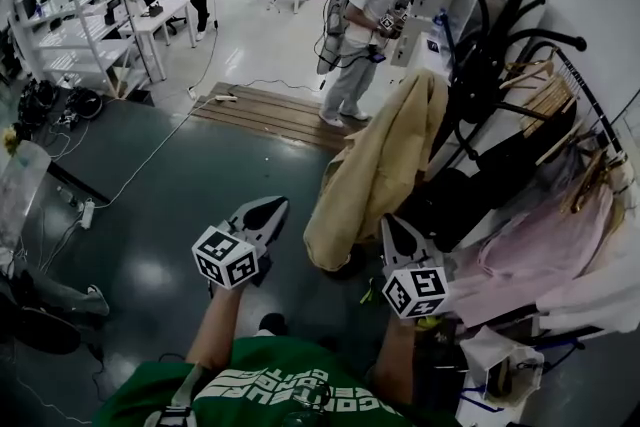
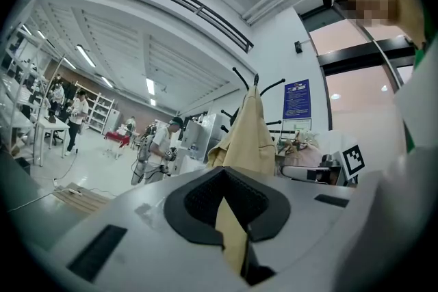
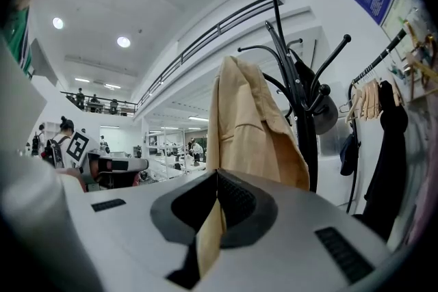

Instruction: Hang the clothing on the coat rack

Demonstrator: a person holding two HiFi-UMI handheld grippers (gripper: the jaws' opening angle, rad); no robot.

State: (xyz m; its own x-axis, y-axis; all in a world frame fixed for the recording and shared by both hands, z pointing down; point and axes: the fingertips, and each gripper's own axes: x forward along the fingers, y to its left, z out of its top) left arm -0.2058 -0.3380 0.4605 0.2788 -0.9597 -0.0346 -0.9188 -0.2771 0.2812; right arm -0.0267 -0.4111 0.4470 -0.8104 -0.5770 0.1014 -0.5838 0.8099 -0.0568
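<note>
A tan coat (image 1: 385, 165) is hung on a black coat rack (image 1: 480, 45), and its fabric is pinched in the closed jaws of the left gripper (image 1: 268, 208) and the right gripper (image 1: 393, 227). A dark glossy floor (image 1: 180, 205) lies beneath. A wooden platform (image 1: 270, 110), white tables (image 1: 90, 35) and a standing person (image 1: 365, 25) are seen beyond in a bright workshop.

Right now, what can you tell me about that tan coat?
The tan coat is a long garment of soft, cloth-like fabric, with a flap folded over near its top. It hangs lengthwise from the upper part of the black coat rack, and its lower end falls in loose folds toward the dark floor. The left gripper and the right gripper are each shut on a pinch of its fabric.
</note>
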